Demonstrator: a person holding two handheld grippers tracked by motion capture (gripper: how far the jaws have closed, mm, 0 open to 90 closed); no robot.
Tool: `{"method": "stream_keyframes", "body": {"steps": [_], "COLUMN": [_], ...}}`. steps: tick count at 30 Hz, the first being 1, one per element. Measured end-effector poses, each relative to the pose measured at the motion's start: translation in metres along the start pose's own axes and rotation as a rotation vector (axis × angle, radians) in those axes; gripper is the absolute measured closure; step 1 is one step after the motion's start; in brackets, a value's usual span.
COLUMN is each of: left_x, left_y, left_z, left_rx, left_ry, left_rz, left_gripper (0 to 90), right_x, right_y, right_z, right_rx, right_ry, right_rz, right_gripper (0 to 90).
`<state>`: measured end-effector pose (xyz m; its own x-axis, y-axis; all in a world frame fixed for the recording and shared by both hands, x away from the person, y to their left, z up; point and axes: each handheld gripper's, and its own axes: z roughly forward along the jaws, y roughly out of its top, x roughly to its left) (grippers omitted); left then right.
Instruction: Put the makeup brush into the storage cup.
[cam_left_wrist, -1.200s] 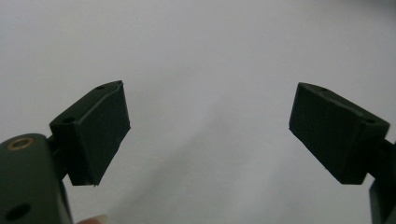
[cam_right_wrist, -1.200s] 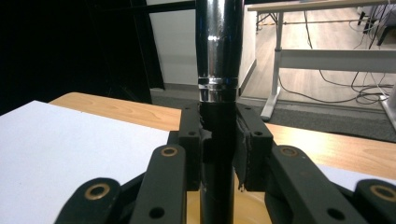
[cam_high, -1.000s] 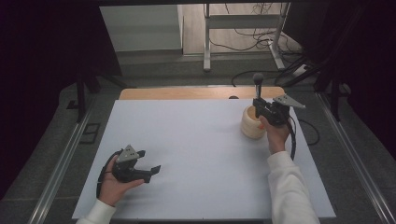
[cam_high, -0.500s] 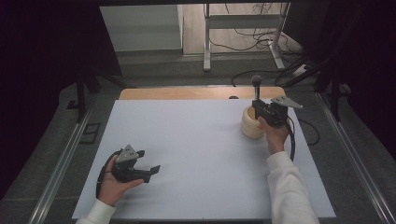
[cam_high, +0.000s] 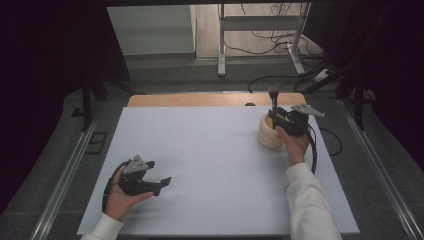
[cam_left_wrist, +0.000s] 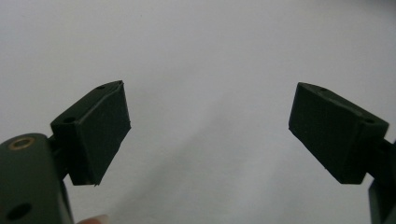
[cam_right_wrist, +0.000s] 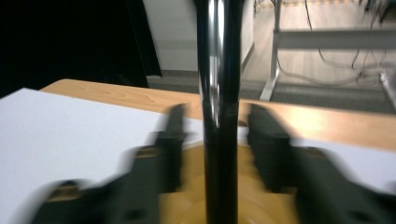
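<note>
A cream bowl (cam_high: 268, 135) stands at the far right of the white board (cam_high: 210, 150), and a glossy black rod with a round knob (cam_high: 273, 96) rises upright out of it. My right gripper (cam_high: 278, 117) is at the rod just above the bowl. In the right gripper view the rod (cam_right_wrist: 218, 93) stands between the blurred jaws, which have just been opening, with a gap on each side; the bowl's yellowish inside (cam_right_wrist: 247, 200) lies below. My left gripper (cam_high: 159, 173) rests in a hand at the near left, jaws wide apart (cam_left_wrist: 210, 126) over bare board.
A strip of wooden tabletop (cam_high: 200, 99) shows beyond the board's far edge. Metal rails (cam_high: 70, 170) run along both sides of the table. A metal frame (cam_high: 222, 45) and cables (cam_high: 270, 77) lie on the floor behind. A black cable (cam_high: 314, 150) trails from the right gripper.
</note>
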<state>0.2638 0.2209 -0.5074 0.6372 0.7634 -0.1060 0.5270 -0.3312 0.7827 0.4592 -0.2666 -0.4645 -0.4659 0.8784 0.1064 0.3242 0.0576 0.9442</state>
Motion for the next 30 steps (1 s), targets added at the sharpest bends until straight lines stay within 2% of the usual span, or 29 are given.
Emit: {"method": "stream_keyframes", "body": {"steps": [2, 3, 4, 5, 13, 25, 30], "left_x": [0.001, 0.001, 0.001, 0.001, 0.002, 0.003, 0.005], "left_y": [0.000, 0.000, 0.000, 0.000, 0.000, 0.001, 0.002], "left_z": [-0.001, -0.002, -0.002, -0.003, -0.003, -0.003, -0.004], "left_rx": [-0.001, -0.003, -0.003, -0.006, -0.005, -0.010, -0.024], "left_ry": [0.001, 0.003, 0.003, 0.003, 0.003, 0.001, -0.020], "left_rz": [-0.001, 0.000, 0.000, -0.003, -0.003, -0.008, -0.028], "left_gripper": [13.2, 13.1, 13.2, 13.2, 13.2, 13.1, 13.1], "right_x": [-0.001, -0.001, -0.001, 0.000, 0.005, 0.011, 0.015], "right_y": [-0.001, 0.000, 0.000, 0.002, 0.005, 0.011, 0.013], "right_z": [-0.001, -0.001, -0.001, -0.003, -0.003, -0.008, -0.012], "right_rx": [0.004, 0.006, 0.006, 0.006, 0.021, 0.024, 0.025], "right_ry": [0.008, 0.004, 0.004, 0.001, 0.011, 0.010, 0.001], "right_rz": [0.018, 0.012, 0.012, 0.012, -0.003, -0.016, -0.022], "right_gripper": [47.4, 43.2, 43.2, 38.0, 27.1, 18.6, 13.7]}}
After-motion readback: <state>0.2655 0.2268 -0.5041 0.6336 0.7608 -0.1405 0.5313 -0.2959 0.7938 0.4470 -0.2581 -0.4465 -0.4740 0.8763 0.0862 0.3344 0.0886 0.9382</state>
